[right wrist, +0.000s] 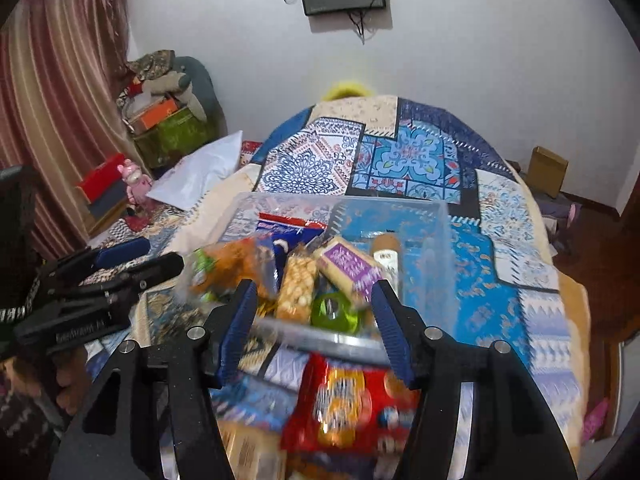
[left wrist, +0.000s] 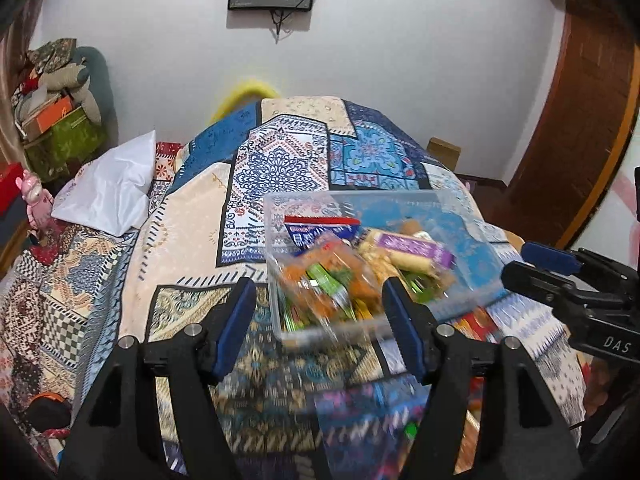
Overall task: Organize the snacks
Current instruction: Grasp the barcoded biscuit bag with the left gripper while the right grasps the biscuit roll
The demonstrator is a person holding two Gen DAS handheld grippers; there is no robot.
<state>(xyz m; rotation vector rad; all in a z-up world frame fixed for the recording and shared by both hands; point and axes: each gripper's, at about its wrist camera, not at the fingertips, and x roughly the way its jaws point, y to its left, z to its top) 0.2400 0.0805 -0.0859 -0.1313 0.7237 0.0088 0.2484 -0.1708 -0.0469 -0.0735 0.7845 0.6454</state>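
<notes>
A clear plastic bin [left wrist: 360,202] [right wrist: 340,200] stands on a patterned quilt [left wrist: 192,216] and holds several snacks. Among them are a purple-labelled pack [left wrist: 416,248] [right wrist: 352,268], an orange and green bag [left wrist: 328,280] [right wrist: 236,264], a blue bag with a red strip [left wrist: 320,228] and a peanut bar [right wrist: 298,284]. My left gripper [left wrist: 318,286] is open at the bin's near left corner, its pads touching nothing. My right gripper [right wrist: 314,286] is open at the bin's near rim. A red snack pack [right wrist: 344,400] lies on the quilt under it. Each gripper also shows in the other's view, blurred.
A white pillow [left wrist: 112,188] [right wrist: 200,176] lies at the left of the bed. Boxes and bags [left wrist: 60,120] are piled by the left wall beside a curtain [right wrist: 48,120]. A cardboard box [right wrist: 546,170] sits on the floor at the right, near a wooden door [left wrist: 580,120].
</notes>
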